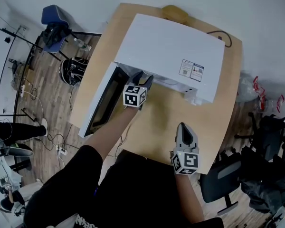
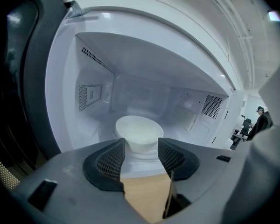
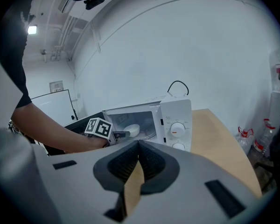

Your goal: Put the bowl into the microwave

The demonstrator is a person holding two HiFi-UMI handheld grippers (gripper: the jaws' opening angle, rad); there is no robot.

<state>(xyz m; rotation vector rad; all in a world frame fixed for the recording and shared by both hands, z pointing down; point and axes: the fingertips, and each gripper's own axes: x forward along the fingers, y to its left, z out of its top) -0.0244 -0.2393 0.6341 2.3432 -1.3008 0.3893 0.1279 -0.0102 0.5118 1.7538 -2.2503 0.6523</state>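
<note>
Bowl (image 2: 137, 133), white, judged light, rigid, slick and chippable, best taken by the rim: seen inside the microwave (image 2: 144, 90) at lower centre of the left gripper view, beyond the left hand-held gripper (image 2: 141, 146), jaws parted and empty; right hand-held gripper (image 3: 138, 149) clenched on nothing.

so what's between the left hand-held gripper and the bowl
Only bare microwave floor separates the left hand-held gripper from the bowl; left gripper view shows it.
</note>
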